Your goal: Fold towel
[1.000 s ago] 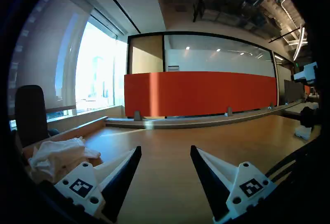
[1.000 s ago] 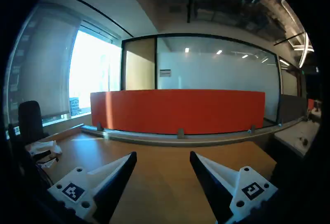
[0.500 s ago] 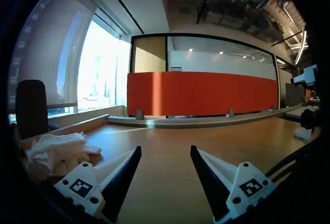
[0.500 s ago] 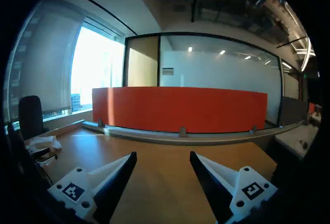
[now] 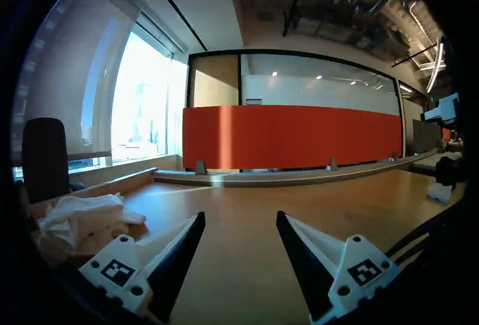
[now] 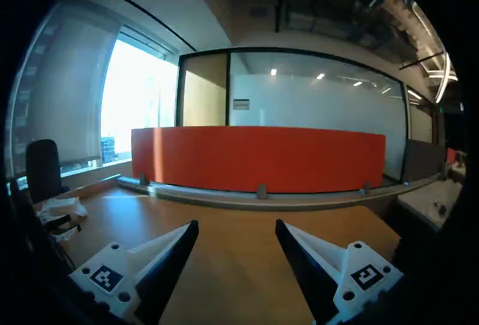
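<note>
A crumpled white towel (image 5: 81,223) lies in a heap on the wooden table (image 5: 251,217), to the left of my left gripper (image 5: 239,220). That gripper is open with nothing between its fingers and hovers just above the tabletop. In the right gripper view the same towel (image 6: 58,208) shows small at the far left edge. My right gripper (image 6: 236,228) is open too, empty, over bare wood (image 6: 239,247), well away from the towel.
An orange divider panel (image 5: 293,136) runs along the far edge of the table. A dark office chair (image 5: 43,157) stands at the left by the bright window. A small white object (image 5: 440,192) and dark gear sit at the far right.
Both views have shifted only slightly; the towel sits a little lower and nearer the left edge than a second ago. Both grippers stay open.
</note>
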